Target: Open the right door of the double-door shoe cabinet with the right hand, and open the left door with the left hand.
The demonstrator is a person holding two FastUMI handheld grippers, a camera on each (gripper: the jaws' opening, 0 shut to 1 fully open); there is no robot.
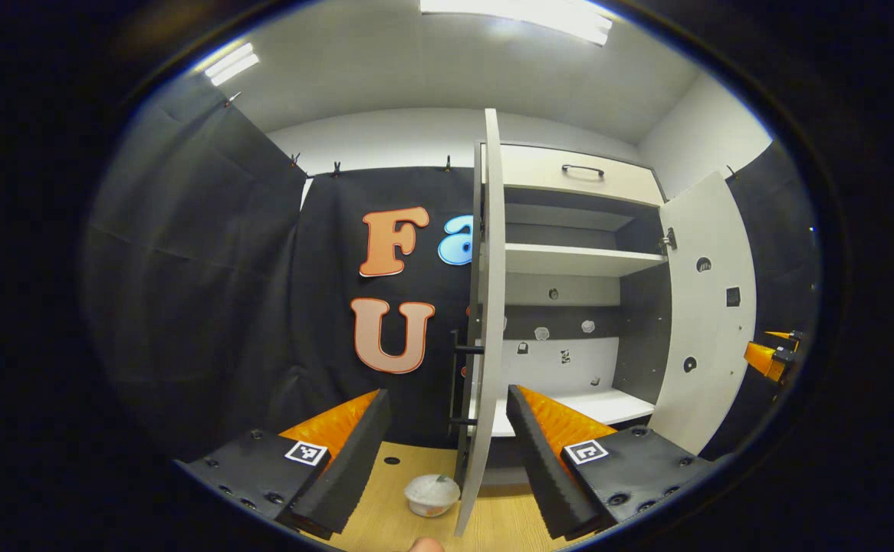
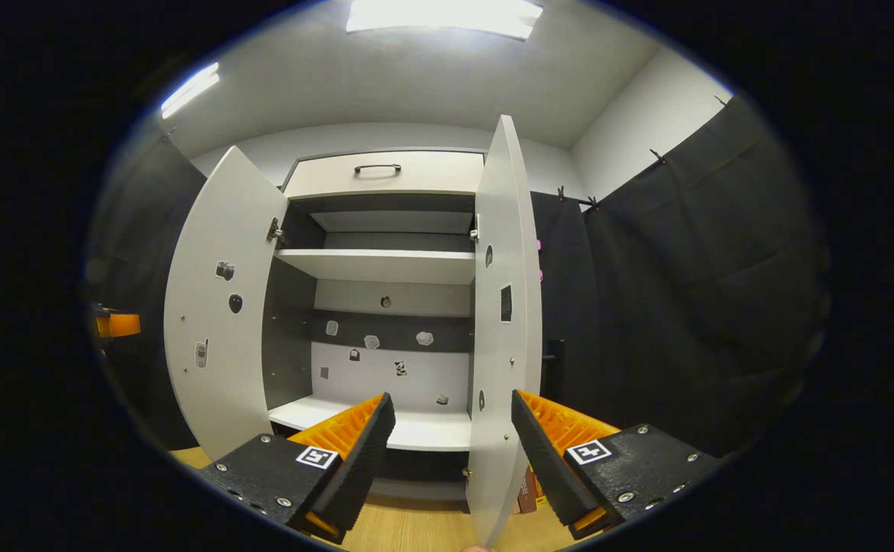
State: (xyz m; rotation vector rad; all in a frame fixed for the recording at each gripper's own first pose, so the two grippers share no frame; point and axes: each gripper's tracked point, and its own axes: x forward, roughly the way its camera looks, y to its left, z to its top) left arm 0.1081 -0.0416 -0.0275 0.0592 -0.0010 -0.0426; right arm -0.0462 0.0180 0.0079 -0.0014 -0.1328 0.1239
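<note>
The shoe cabinet (image 1: pixel 570 261) stands with both doors swung out. In the left gripper view the left door (image 1: pixel 491 253) is edge-on straight ahead, its dark bar handle (image 1: pixel 464 383) on the outer face. My left gripper (image 1: pixel 447 395) is open, a finger on each side of that door's edge without pressing it. The right door (image 1: pixel 708 307) hangs wide at the right. In the right gripper view the right door (image 2: pixel 504 307) is edge-on, and my right gripper (image 2: pixel 453 399) is open astride its edge. The left door (image 2: pixel 221 307) stands out to the left.
A small white bowl (image 1: pixel 432 494) sits on the wooden floor by the left door's foot. A drawer with a handle (image 1: pixel 581 170) tops the cabinet. White shelves (image 2: pixel 378 264) cross the inside. Black cloth walls both sides. Small brown items (image 2: pixel 527 483) lie behind the right door.
</note>
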